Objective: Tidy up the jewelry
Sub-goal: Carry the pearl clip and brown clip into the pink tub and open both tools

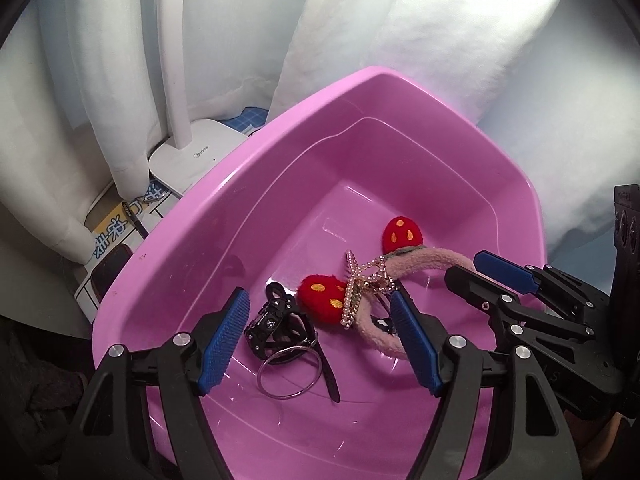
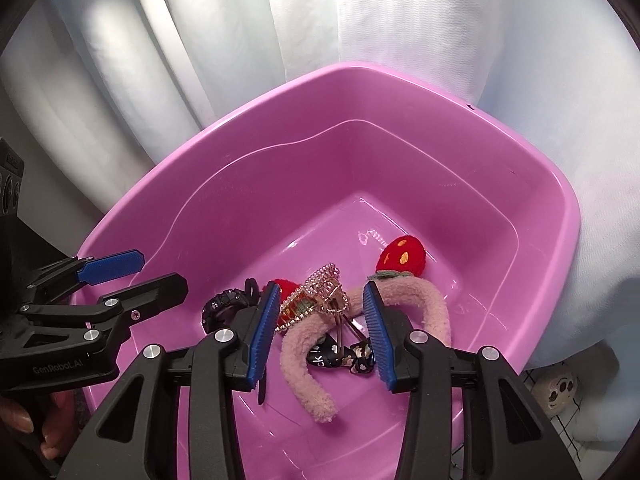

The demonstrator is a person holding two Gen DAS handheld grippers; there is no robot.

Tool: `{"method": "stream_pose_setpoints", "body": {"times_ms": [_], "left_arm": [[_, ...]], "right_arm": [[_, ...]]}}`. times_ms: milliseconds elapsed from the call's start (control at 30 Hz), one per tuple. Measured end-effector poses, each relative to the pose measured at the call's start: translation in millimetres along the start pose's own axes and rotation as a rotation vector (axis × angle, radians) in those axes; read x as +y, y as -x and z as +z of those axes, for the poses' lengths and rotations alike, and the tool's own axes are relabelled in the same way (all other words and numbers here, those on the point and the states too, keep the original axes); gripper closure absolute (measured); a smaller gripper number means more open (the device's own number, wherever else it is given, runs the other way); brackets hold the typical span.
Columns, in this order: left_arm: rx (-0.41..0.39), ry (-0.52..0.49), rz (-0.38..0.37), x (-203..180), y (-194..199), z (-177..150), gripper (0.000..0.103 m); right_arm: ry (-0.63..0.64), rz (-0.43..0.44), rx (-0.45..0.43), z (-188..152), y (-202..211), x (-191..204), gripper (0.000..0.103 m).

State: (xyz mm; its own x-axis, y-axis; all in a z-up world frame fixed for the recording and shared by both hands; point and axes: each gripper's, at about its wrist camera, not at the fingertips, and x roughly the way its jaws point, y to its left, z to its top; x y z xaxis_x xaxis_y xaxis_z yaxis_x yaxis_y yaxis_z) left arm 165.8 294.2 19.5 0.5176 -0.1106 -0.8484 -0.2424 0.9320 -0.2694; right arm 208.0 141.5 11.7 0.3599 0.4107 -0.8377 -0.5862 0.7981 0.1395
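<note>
A pink plastic basin (image 1: 192, 216) (image 2: 520, 184) holds the jewelry. In it lie a fuzzy pink headband (image 1: 424, 260) (image 2: 304, 364) with two red strawberry ears (image 1: 401, 234) (image 2: 401, 258), a gold pearl hair claw (image 1: 356, 292) (image 2: 324, 288), a black watch (image 1: 272, 320) (image 2: 220, 304) and a silver ring bangle (image 1: 289, 372). My left gripper (image 1: 320, 304) is open and empty above the watch and bangle. My right gripper (image 2: 320, 296) is open and empty over the hair claw and headband. Each gripper shows in the other's view (image 1: 476, 268) (image 2: 160, 272).
A white desk lamp base (image 1: 188, 160) stands left of the basin, with a pen (image 1: 136, 220) and printed paper beside it. White curtains (image 2: 400, 12) hang behind. A small black patterned item (image 2: 360, 352) lies under the headband. A round plush face (image 2: 556, 392) sits at the right.
</note>
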Motion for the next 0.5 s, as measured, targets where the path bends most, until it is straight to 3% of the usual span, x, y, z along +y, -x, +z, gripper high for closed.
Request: {"method": "stream_pose_setpoints", "body": {"times_ms": [267,500], "left_arm": [[-0.033,0.000,-0.030,-4.3,17.6,-6.3,0.031],[-0.070,-0.007,-0.013,-17.9,36.1,-20.9,0.031]], "right_arm": [[-0.010,0.006,-0.040,-8.4,24.9,-3.5,0.058],[0.004,0.022,-0.094,-21.0,55.4,-4.3,0.057]]}}
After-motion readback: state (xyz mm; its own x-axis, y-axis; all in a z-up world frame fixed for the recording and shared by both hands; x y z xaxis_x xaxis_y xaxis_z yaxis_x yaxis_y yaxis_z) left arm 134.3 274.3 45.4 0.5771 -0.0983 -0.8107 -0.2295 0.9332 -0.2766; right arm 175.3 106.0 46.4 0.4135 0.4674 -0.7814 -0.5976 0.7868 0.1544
